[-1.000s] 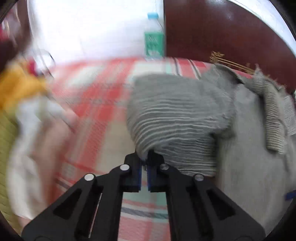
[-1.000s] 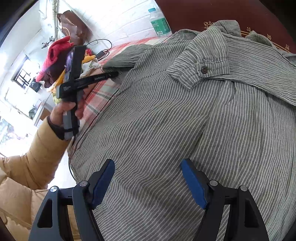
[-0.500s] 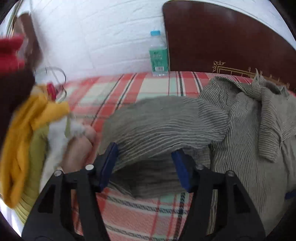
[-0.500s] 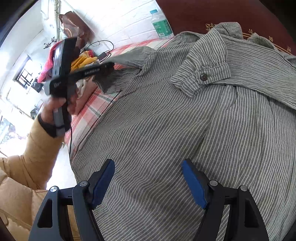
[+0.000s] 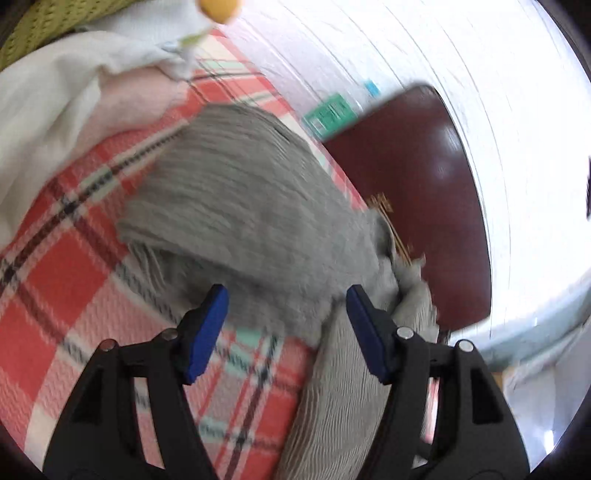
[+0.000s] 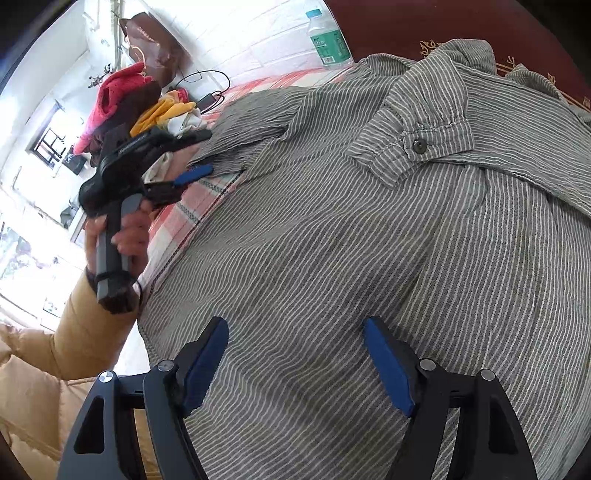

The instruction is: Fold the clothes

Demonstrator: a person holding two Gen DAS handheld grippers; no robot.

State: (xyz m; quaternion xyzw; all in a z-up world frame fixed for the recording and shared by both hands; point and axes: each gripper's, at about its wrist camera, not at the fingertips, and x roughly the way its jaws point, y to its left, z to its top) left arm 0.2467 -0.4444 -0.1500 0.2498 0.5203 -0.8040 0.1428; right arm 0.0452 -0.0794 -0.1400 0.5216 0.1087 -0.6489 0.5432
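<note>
A grey striped shirt lies spread on the red plaid bed cover. Its folded sleeve lies across the cover in the left wrist view, which is tilted and blurred. My left gripper is open and empty just short of the sleeve; it also shows in the right wrist view beside the sleeve's end. My right gripper is open and empty, hovering over the shirt's body below the buttoned cuff.
A pile of other clothes sits at the left of the bed; white and pink ones show in the left wrist view. A water bottle stands by the dark wooden headboard. A charger cable lies near the wall.
My left gripper opened and let go of the sleeve, which now lies folded on the bed. The left gripper then rolled and pulled back. The right gripper stayed still.
</note>
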